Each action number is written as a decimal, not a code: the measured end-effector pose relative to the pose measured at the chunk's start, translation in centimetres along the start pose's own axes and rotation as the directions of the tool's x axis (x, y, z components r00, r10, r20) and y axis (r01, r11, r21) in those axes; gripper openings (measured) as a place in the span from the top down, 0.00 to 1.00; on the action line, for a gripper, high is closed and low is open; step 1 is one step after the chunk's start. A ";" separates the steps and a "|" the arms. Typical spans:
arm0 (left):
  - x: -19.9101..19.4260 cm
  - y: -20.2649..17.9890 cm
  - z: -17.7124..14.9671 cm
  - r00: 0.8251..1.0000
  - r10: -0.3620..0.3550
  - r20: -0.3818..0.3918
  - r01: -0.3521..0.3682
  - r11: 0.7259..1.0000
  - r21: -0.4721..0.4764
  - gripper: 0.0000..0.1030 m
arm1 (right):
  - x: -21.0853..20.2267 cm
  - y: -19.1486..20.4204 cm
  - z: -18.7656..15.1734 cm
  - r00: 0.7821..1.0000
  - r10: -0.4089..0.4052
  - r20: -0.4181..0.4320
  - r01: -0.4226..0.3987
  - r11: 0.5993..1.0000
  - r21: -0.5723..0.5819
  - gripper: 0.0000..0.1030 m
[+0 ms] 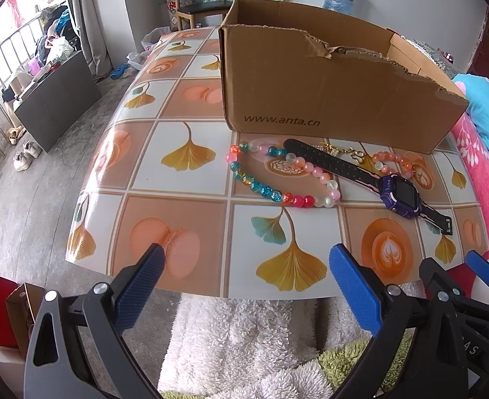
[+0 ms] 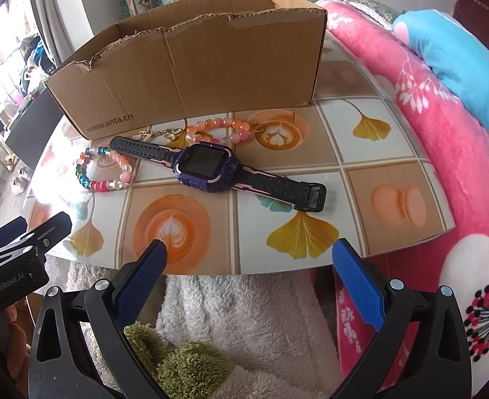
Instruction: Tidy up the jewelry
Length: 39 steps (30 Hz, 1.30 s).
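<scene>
On the left, our left gripper [image 1: 246, 266] hangs at the near edge of the desk [image 1: 191, 179], its blue fingers spread wide with nothing between them. Beyond it we see a multicoloured bead bracelet [image 1: 261, 179] lying flat (pink, teal and frosted beads), its far side crossed by the strap of a purple watch [image 1: 399, 194]. The watch lies slantwise, just in front of a torn cardboard box [image 1: 327, 93]. A pink bead bracelet [image 2: 216, 131] and a small gold chain [image 2: 164, 133] lie between watch and box. Further right, our right gripper [image 2: 249, 259] is likewise wide open and empty, short of the watch. A pink blanket [image 2: 443, 133] borders the desk's right side.
</scene>
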<state>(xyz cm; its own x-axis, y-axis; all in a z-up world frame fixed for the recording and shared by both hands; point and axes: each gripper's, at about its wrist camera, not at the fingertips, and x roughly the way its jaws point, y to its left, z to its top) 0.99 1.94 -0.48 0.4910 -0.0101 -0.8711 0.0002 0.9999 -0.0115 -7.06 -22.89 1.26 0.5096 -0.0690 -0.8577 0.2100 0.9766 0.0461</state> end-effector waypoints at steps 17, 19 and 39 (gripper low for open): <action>0.0 0.4 -0.1 1.000 0.002 -0.006 -0.002 1.000 -0.002 0.05 | 0.3 0.2 0.0 1.000 -0.004 -0.004 0.004 1.000 -0.002 0.07; 0.2 0.5 -0.1 1.000 0.005 -0.008 -0.005 1.000 -0.002 0.05 | 0.4 0.3 0.0 1.000 -0.004 -0.004 0.004 1.000 -0.003 0.07; 4.4 2.2 0.7 0.997 0.059 -0.058 -0.059 0.998 -0.007 0.05 | 3.5 0.1 1.0 0.997 -0.051 -0.055 0.051 0.999 -0.006 0.07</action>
<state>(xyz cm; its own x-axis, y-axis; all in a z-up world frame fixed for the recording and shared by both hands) 3.76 4.09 -3.96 0.4391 0.0485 -0.8971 -0.0354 0.9987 0.0366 -4.42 -23.29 -1.17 0.4517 -0.1080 -0.8856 0.2311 0.9729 -0.0008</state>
